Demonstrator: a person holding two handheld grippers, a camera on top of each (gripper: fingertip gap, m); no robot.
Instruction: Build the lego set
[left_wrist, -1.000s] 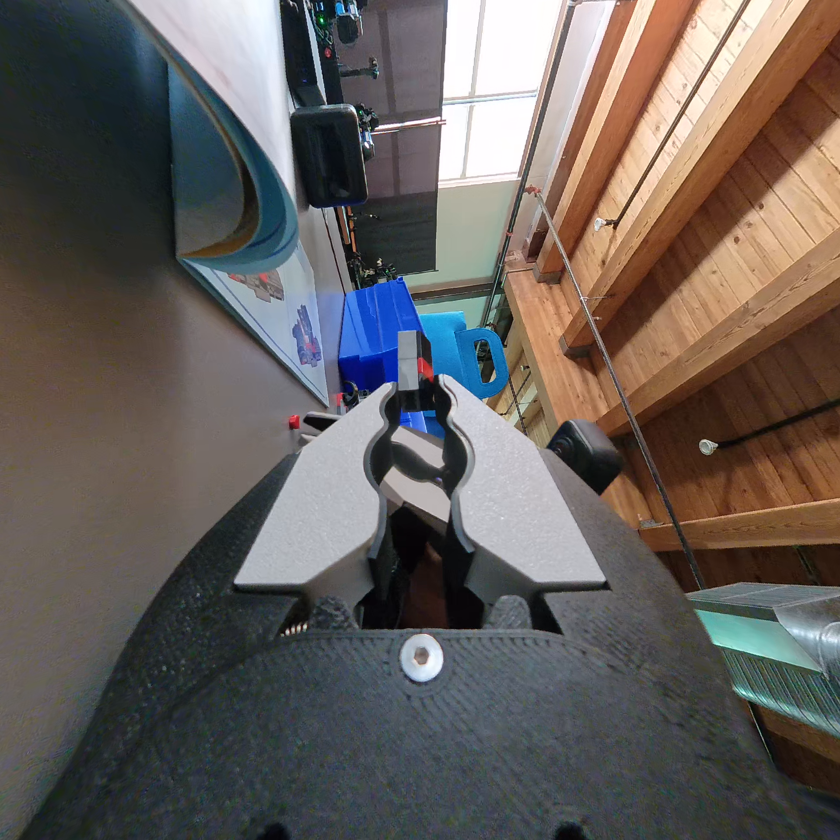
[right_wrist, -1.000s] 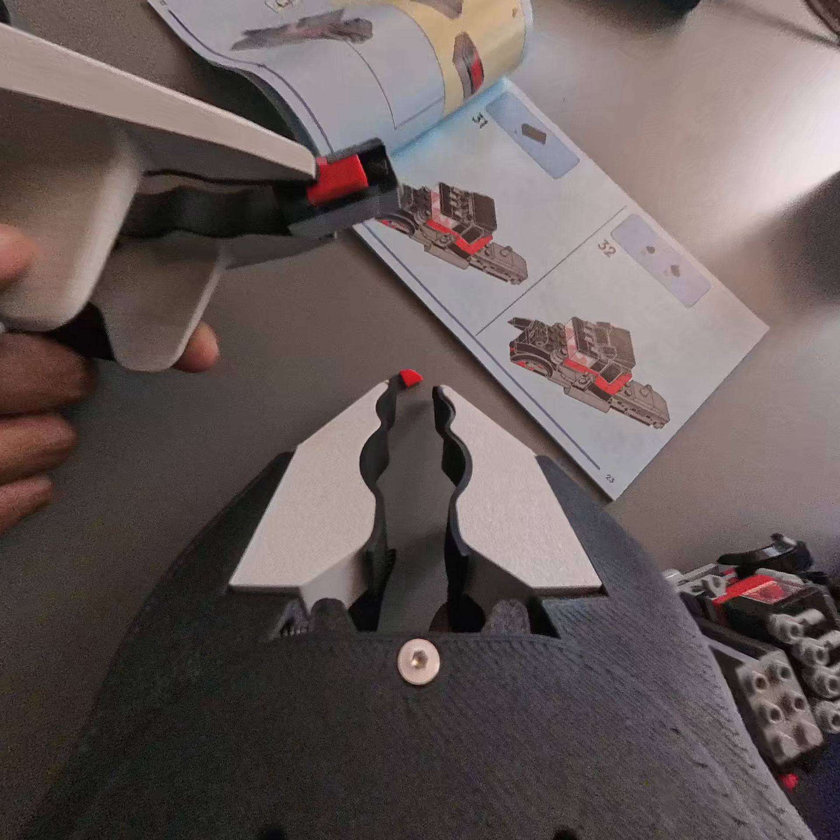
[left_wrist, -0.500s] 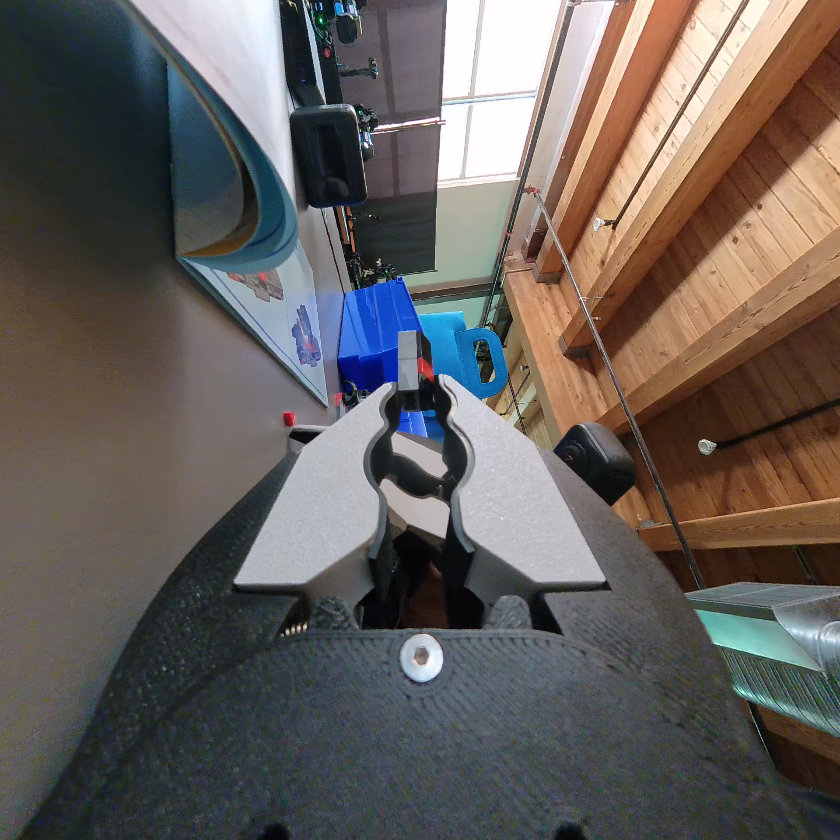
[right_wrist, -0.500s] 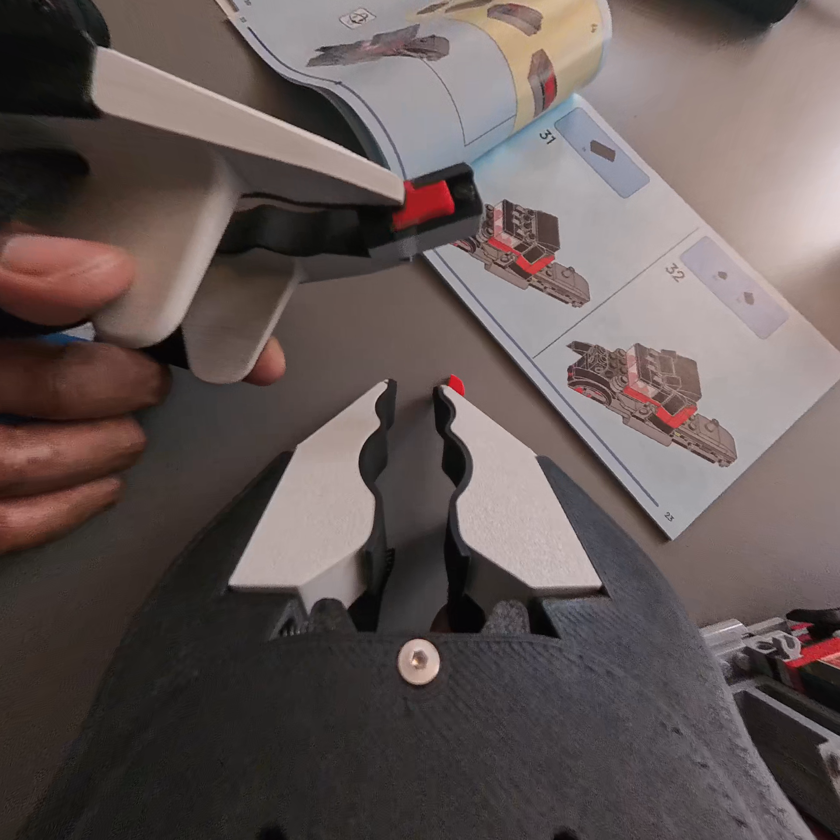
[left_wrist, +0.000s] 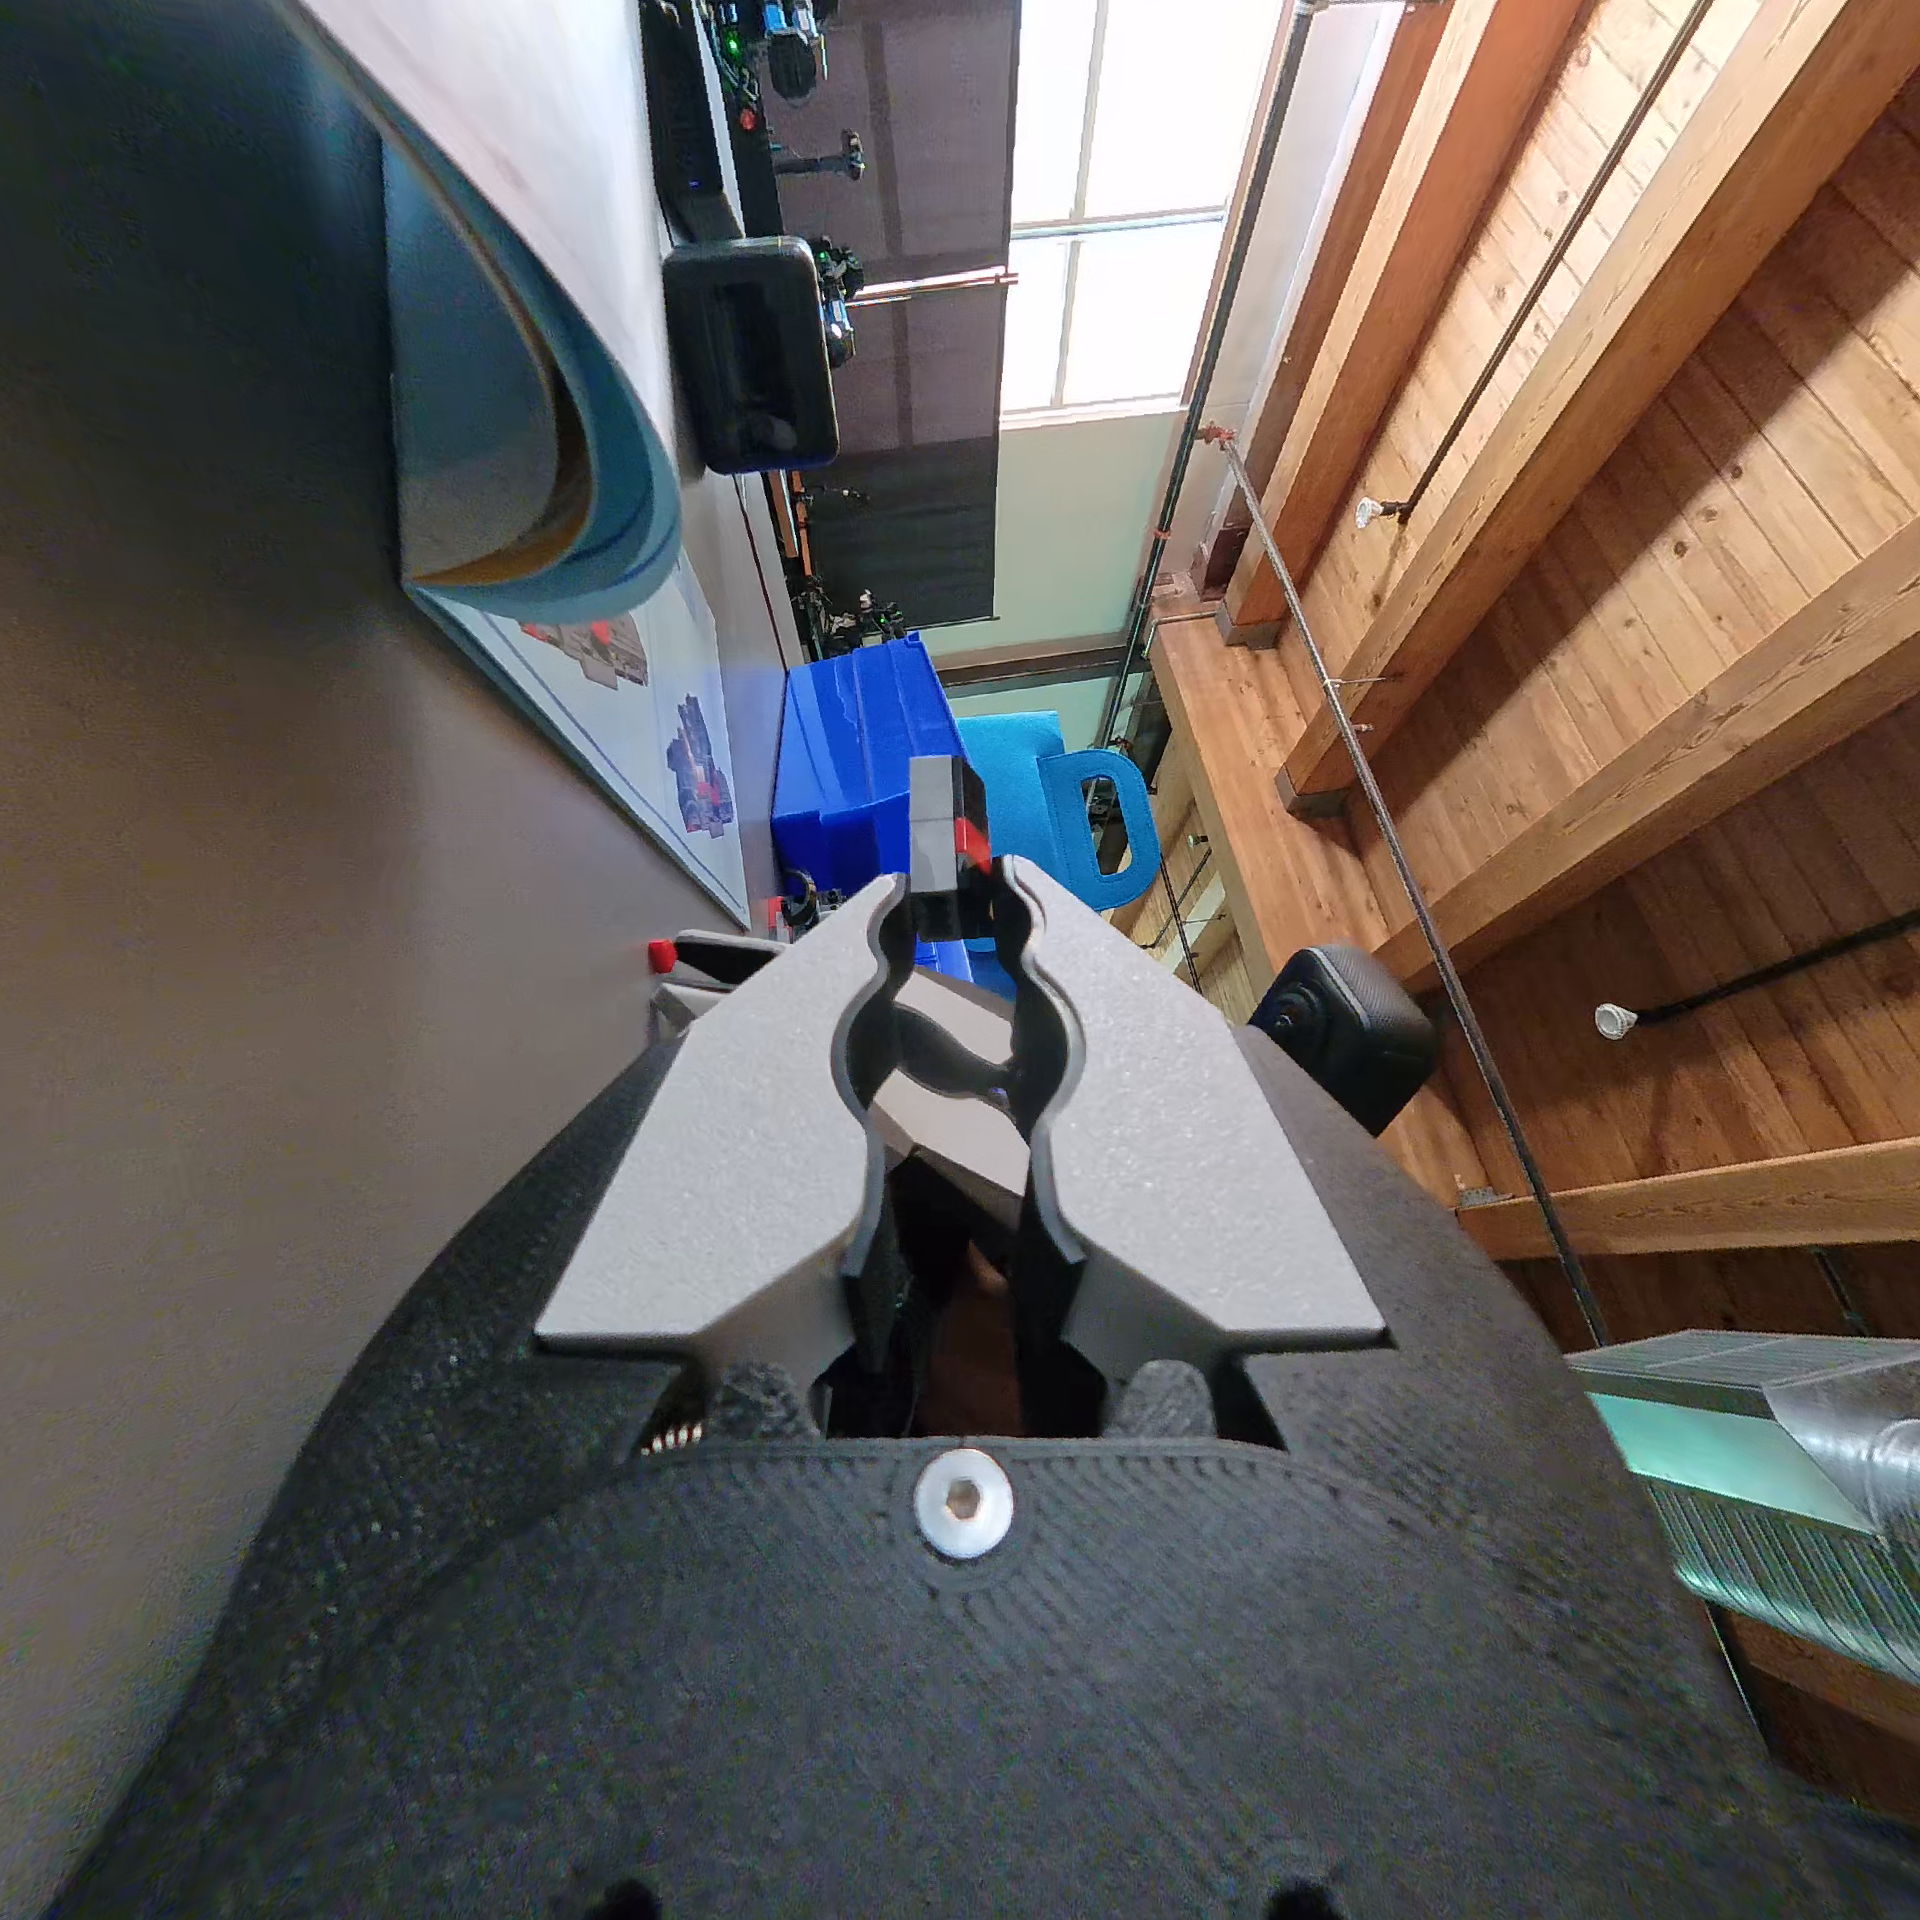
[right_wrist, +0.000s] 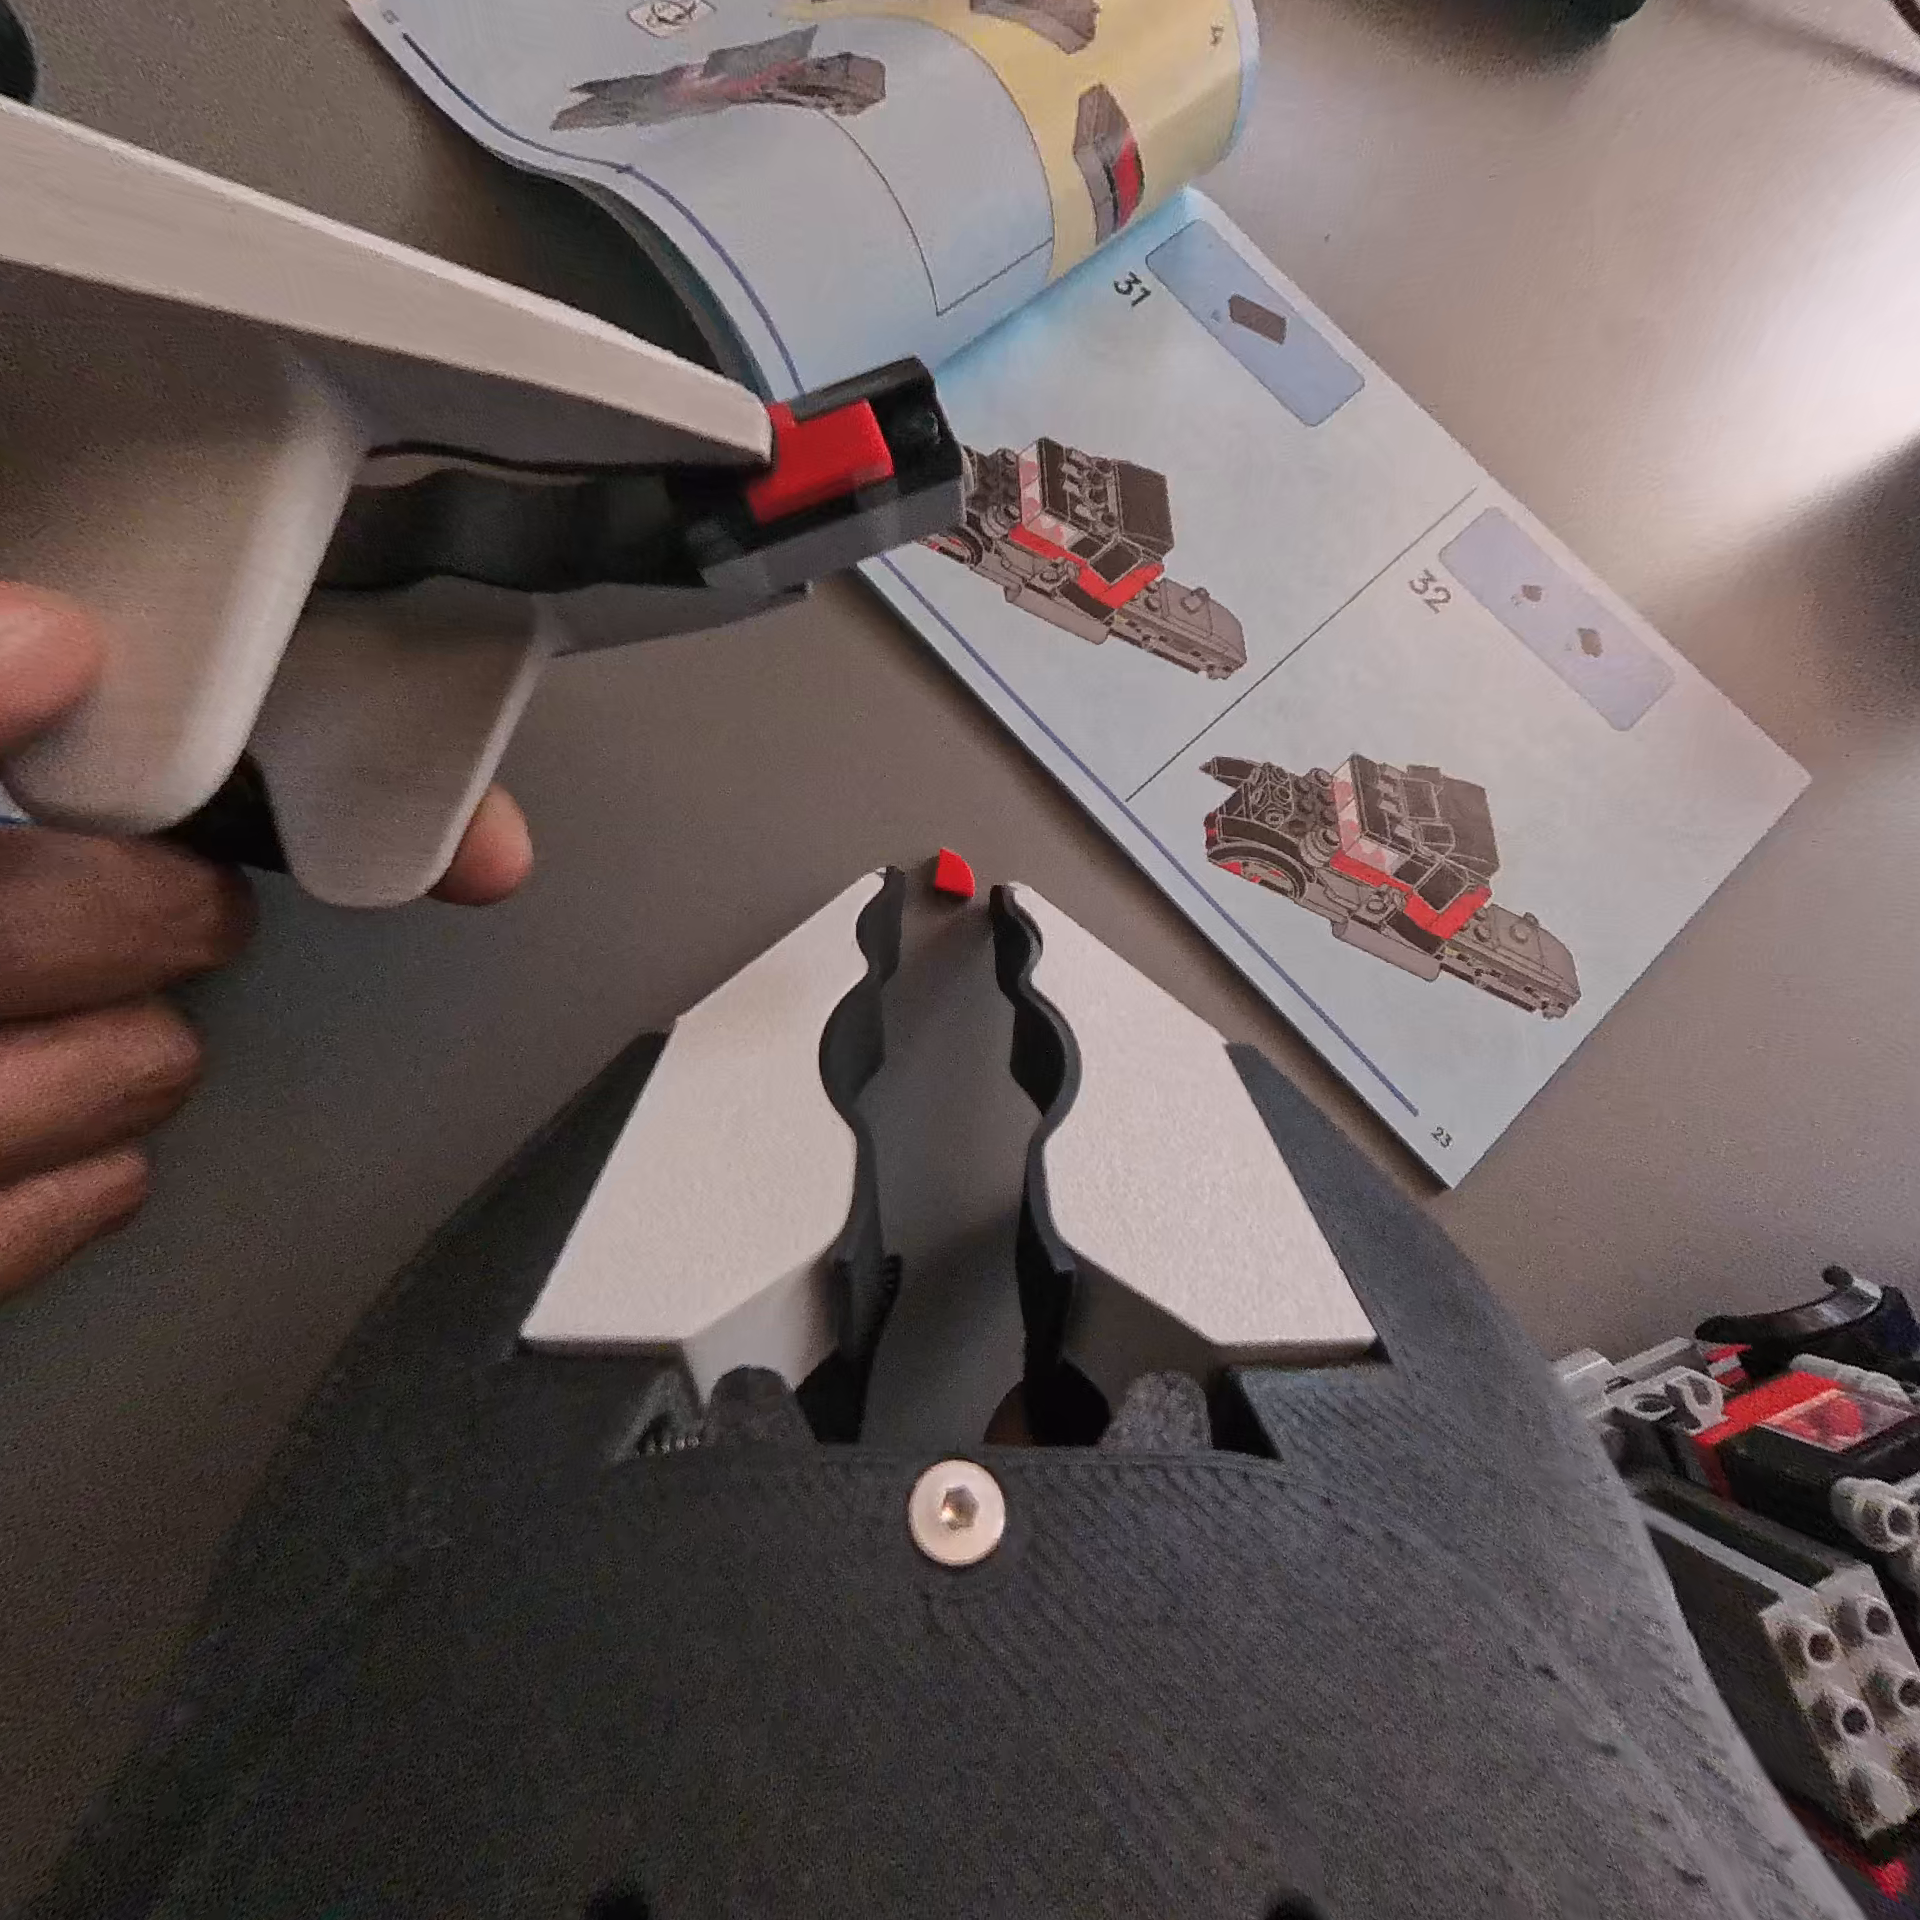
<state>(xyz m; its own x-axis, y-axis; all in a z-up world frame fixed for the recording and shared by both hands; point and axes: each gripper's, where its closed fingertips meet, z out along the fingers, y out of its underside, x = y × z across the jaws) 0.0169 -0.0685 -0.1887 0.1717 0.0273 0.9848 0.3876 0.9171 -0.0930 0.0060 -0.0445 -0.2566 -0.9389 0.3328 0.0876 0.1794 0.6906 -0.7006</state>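
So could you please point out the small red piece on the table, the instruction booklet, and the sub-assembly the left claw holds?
small red piece (right_wrist: 952, 873), right wrist view, its top face.
instruction booklet (right_wrist: 1340, 665), right wrist view, flat open page.
sub-assembly (right_wrist: 826, 473), right wrist view, its red part.

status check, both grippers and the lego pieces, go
Left gripper shut on grey, black and red lego sub-assembly, held above the table. Right gripper open, empty, tips at small red piece. Nothing in the way.

matt grey table (right_wrist: 1558, 260), glossy paper booklet (right_wrist: 1351, 623)

left cam rolled sideways along table (left_wrist: 208, 935); right cam looks down, close; both share booklet (right_wrist: 1351, 727), probably.
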